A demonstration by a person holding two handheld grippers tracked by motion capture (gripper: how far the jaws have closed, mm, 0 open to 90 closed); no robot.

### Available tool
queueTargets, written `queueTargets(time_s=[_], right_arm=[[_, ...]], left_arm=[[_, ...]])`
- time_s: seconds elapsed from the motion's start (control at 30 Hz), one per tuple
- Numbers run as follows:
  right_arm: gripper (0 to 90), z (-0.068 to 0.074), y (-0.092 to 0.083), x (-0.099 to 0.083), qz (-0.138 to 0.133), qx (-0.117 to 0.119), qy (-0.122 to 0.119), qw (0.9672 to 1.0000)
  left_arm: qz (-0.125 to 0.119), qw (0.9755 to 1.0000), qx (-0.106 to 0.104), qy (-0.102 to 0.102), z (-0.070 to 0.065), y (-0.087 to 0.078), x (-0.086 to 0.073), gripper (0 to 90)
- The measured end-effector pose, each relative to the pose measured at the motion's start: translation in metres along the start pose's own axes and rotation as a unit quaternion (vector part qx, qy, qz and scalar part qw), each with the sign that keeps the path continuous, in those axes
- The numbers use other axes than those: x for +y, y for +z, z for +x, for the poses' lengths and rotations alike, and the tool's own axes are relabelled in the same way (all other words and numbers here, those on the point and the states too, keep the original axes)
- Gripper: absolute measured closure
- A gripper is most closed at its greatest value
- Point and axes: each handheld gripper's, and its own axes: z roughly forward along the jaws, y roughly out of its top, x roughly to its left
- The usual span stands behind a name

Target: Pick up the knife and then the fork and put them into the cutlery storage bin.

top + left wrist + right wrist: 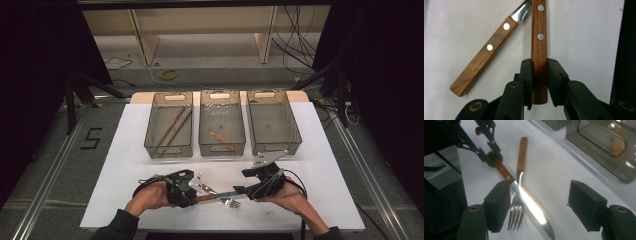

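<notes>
Left gripper [539, 82] jaws clamp knife [539, 57] handle; right gripper [544, 207] jaws wide, fork [517, 216] and blade between.

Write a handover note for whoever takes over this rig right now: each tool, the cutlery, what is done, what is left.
Left tool: shut on the knife handle, knife lying on the table.
Right tool: open, jaws either side of the knife blade and the fork, gripping nothing.
Fork lies crossed under the knife blade near the front edge.
Done: chopsticks in the left bin; a small item sits in the middle bin, too blurred to name.
Left: probably lift the knife and fork into bins; right bin looks empty.
</notes>
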Motion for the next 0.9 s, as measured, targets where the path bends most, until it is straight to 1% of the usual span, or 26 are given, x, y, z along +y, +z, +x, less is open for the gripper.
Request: queueTargets(time_s=[0.03,0.07,0.1,0.13,0.2,0.23,0.27,0.3,0.33,0.47,0.5,0.53,0.57,0.6,0.63,0.67,0.7,0.73,0.77,0.83,0.87,0.9], right_arm=[[34.9,0.003,0.001,0.001,0.000,-0.001,-0.010,0.9999],[34.9,0.006,0.003,0.003,0.000,0.000,-0.019,0.9998],[35.0,0.009,0.004,0.004,-0.002,0.004,-0.026,0.9997],[34.9,0.012,0.006,0.005,-0.002,0.006,-0.035,0.9994],[35.0,0.019,0.012,0.006,0.006,0.008,-0.057,0.9983],[35.0,0.023,0.015,0.006,0.010,0.011,-0.066,0.9977],[35.1,0.026,0.018,0.007,0.014,0.012,-0.075,0.9970],[35.6,0.029,0.022,0.008,0.019,0.013,-0.084,0.9962],[36.1,0.032,0.025,0.008,0.025,0.014,-0.092,0.9954],[37.7,0.042,0.037,0.008,0.049,0.013,-0.125,0.9909],[38.1,0.044,0.039,0.009,0.053,0.015,-0.129,0.9901],[38.4,0.046,0.041,0.009,0.057,0.015,-0.131,0.9896],[38.6,0.047,0.043,0.009,0.060,0.014,-0.140,0.9882],[38.6,0.049,0.045,0.009,0.064,0.011,-0.147,0.9870],[38.7,0.050,0.048,0.008,0.068,0.011,-0.153,0.9858],[38.9,0.052,0.050,0.008,0.076,0.011,-0.156,0.9848],[39.1,0.054,0.052,0.008,0.079,0.010,-0.164,0.9833],[39.7,0.055,0.054,0.007,0.085,0.009,-0.169,0.9820],[40.7,0.057,0.056,0.007,0.089,0.008,-0.176,0.9802],[42.9,0.060,0.059,0.006,0.094,0.008,-0.187,0.9779],[43.9,0.060,0.060,0.006,0.096,0.007,-0.196,0.9759],[44.8,0.062,0.061,0.006,0.098,0.008,-0.198,0.9752]], left_arm=[[-0.002,1.0000,-0.003,0.000,-0.001,-0.001,0.001,75.0],[-0.009,1.0000,0.000,0.001,-0.002,-0.002,0.002,75.0],[-0.009,1.0000,-0.003,0.000,-0.002,-0.003,0.003,75.1],[-0.008,0.9999,-0.002,0.007,-0.004,-0.004,0.005,75.0],[-0.012,0.9999,-0.006,0.007,-0.005,-0.005,0.007,75.0],[-0.011,0.9999,-0.001,0.009,-0.007,-0.006,0.008,75.0],[-0.016,0.9999,-0.002,0.004,-0.008,-0.006,0.009,75.0],[-0.014,0.9998,-0.008,0.007,-0.008,-0.007,0.010,75.1],[-0.016,0.9998,-0.005,0.008,-0.009,-0.008,0.011,75.1],[-0.018,0.9998,-0.002,0.008,-0.010,-0.009,0.014,75.0],[-0.018,0.9998,-0.005,0.006,-0.010,-0.010,0.014,75.0],[-0.015,0.9997,-0.015,0.009,-0.011,-0.010,0.015,75.0],[-0.014,0.9997,-0.012,0.016,-0.012,-0.010,0.015,75.0],[-0.018,0.9997,-0.009,0.013,-0.012,-0.010,0.016,75.0],[-0.018,0.9997,-0.013,0.013,-0.012,-0.009,0.017,75.0],[-0.018,0.9996,-0.011,0.017,-0.013,-0.009,0.017,75.0],[-0.016,0.9996,-0.014,0.017,-0.013,-0.010,0.018,75.0],[-0.013,0.9995,-0.015,0.022,-0.014,-0.010,0.018,75.0],[-0.016,0.9995,-0.015,0.021,-0.016,-0.009,0.018,75.0],[-0.017,0.9994,-0.018,0.022,-0.016,-0.010,0.019,75.0],[-0.018,0.9994,-0.017,0.022,-0.016,-0.010,0.020,75.0],[-0.016,0.9994,-0.016,0.026,-0.015,-0.011,0.020,75.0]])
